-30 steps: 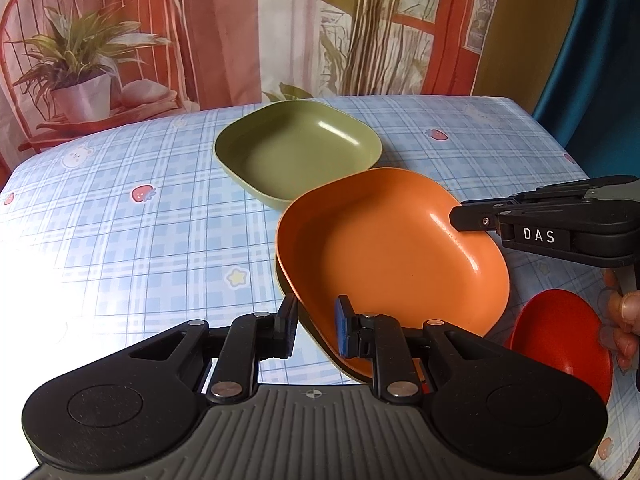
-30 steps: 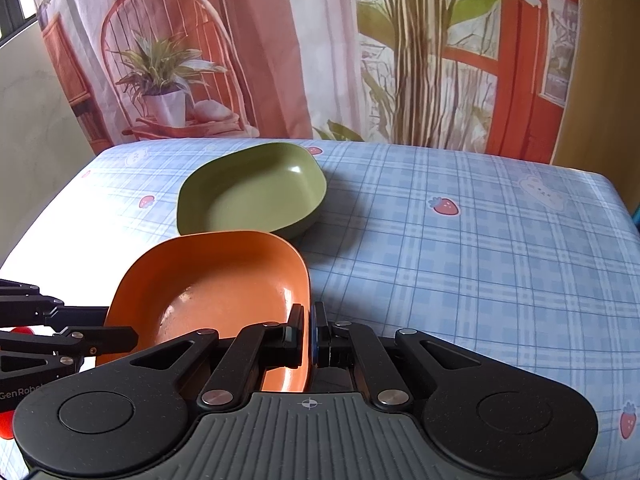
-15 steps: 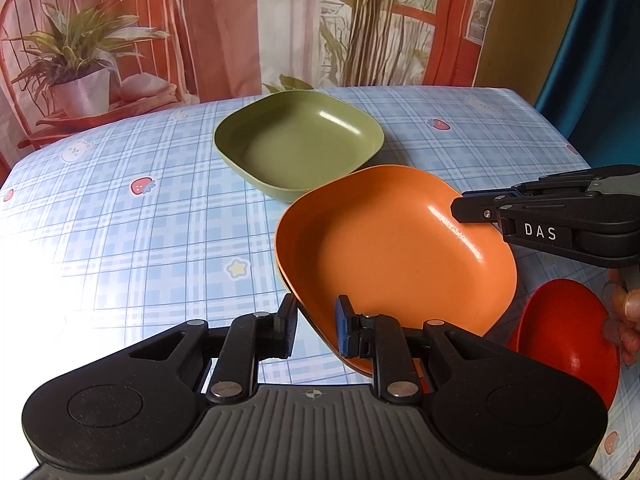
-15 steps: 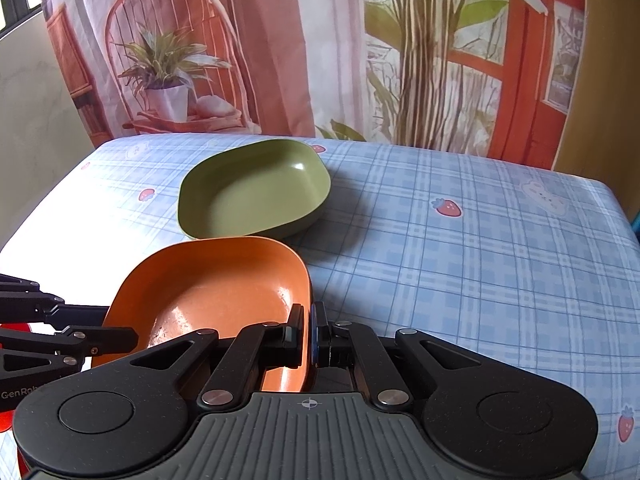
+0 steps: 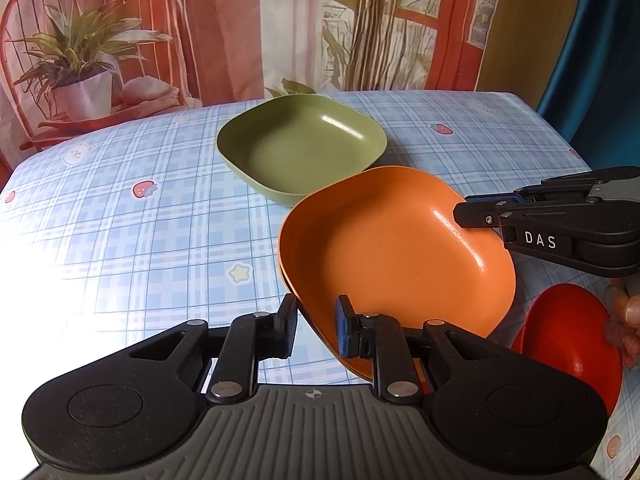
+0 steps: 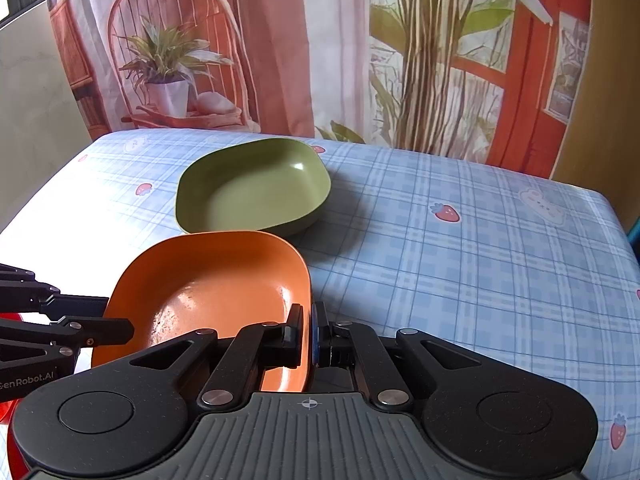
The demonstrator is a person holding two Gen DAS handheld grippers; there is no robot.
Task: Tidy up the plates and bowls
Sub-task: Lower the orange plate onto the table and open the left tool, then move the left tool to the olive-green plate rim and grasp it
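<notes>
An orange plate (image 5: 392, 248) is held tilted just above the checked tablecloth (image 5: 160, 220), clamped from two sides. My left gripper (image 5: 318, 320) is shut on its near rim, one pad inside and one outside. My right gripper (image 5: 476, 212) is shut on the opposite rim; in the right wrist view the same right gripper (image 6: 308, 328) pinches the orange plate (image 6: 208, 280), and the left gripper (image 6: 120, 318) comes in from the left. A green plate (image 5: 300, 148) rests on the cloth just behind, also the green plate (image 6: 252, 188). A red bowl (image 5: 568, 336) sits beside the orange plate.
A printed curtain (image 6: 360, 40) hangs behind the table's far edge. Fingers of a hand (image 5: 624, 320) show by the red bowl. The cloth runs bare to the right of the plates (image 6: 480, 260) and to their left (image 5: 100, 240).
</notes>
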